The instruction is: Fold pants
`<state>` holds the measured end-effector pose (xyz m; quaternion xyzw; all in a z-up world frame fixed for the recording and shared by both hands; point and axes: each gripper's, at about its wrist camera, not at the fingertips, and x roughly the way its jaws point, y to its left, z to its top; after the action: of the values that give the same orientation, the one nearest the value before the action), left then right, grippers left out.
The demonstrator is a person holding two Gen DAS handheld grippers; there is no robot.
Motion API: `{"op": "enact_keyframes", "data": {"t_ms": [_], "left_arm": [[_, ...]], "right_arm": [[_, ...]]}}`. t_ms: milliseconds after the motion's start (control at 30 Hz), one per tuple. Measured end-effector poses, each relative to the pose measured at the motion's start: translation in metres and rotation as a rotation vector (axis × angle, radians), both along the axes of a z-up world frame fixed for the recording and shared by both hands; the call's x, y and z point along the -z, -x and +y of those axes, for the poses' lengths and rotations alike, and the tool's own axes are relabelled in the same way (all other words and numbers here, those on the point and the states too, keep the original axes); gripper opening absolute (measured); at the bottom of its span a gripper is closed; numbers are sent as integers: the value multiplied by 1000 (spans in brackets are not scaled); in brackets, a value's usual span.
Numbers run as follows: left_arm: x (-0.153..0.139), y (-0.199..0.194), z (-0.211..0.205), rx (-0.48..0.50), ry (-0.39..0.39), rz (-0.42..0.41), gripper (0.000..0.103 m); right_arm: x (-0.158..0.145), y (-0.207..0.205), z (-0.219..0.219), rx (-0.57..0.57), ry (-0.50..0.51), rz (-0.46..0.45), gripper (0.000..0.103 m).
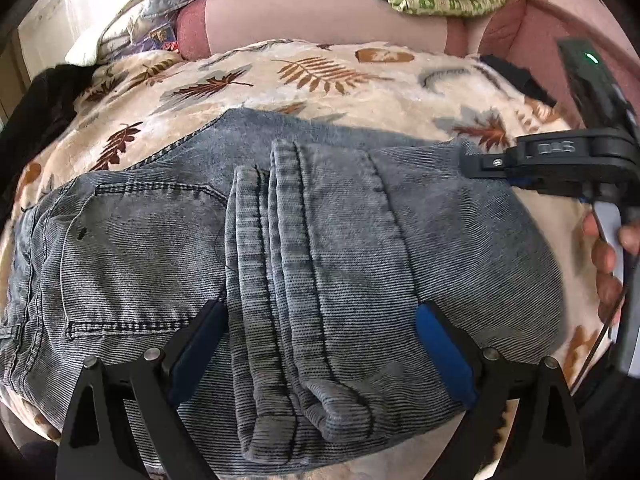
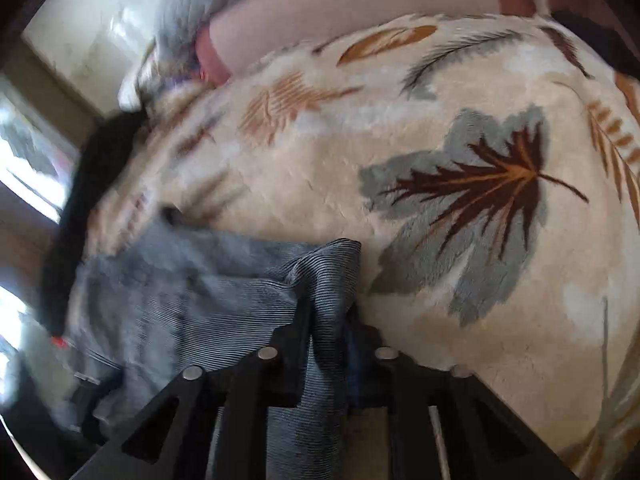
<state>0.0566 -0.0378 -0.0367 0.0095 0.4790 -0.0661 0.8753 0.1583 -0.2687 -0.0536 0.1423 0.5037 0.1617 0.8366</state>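
Pants (image 1: 320,264) folded on leaf-print blanket (image 2: 460,128). Right hand-held gripper (image 2: 330,332) clamped on corner fold; left hand-held gripper (image 1: 320,344) apart above hems. Risk: thin pinch slipping, top layer sliding crooked.

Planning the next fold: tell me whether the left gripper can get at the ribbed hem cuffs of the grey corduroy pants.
Probably yes: the left gripper stands open right over the cuffs, nothing between.

Right claw (image 2: 328,320) pads buried in pants (image 2: 224,292) fold; left side motion-blurred.
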Motion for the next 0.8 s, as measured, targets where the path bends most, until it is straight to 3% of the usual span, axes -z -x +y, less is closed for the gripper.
{"op": "enact_keyframes", "data": {"t_ms": [33,100,233,300,333,367,400,467,500,567,667,800], "left_arm": [[-8,1,8,-16,39,-21,96],[-25,5,20,-53,78,-76,96],[-51,25,50,-121,96,-169,96],[-55,33,65,-156,125,-178,96],[-54,35,73,-171,148,-167,96],[-52,37,79,-182,180,-151,96],[-50,38,85,-193,217,-134,96],[-46,37,94,-192,311,-89,96],[-46,39,100,-188,395,-68,96],[-48,40,102,-172,543,-27,96],[-53,38,91,-120,734,22,96],[-45,37,66,-96,871,131,96]], "right_arm": [[-12,10,-4,9,-17,-28,39],[-28,31,-8,-1,-57,-59,39],[-40,80,-10,-43,-231,-29,39],[-22,93,-5,-73,-290,35,40],[1,97,-5,-67,-259,101,42],[19,97,-6,-54,-227,159,39],[29,98,-13,-26,-268,160,37],[19,98,-19,-13,-298,172,38],[11,98,-19,-14,-300,155,42],[-6,96,-18,-12,-277,99,63],[-9,99,-18,0,-305,85,66],[6,111,-26,35,-353,91,66]]}}
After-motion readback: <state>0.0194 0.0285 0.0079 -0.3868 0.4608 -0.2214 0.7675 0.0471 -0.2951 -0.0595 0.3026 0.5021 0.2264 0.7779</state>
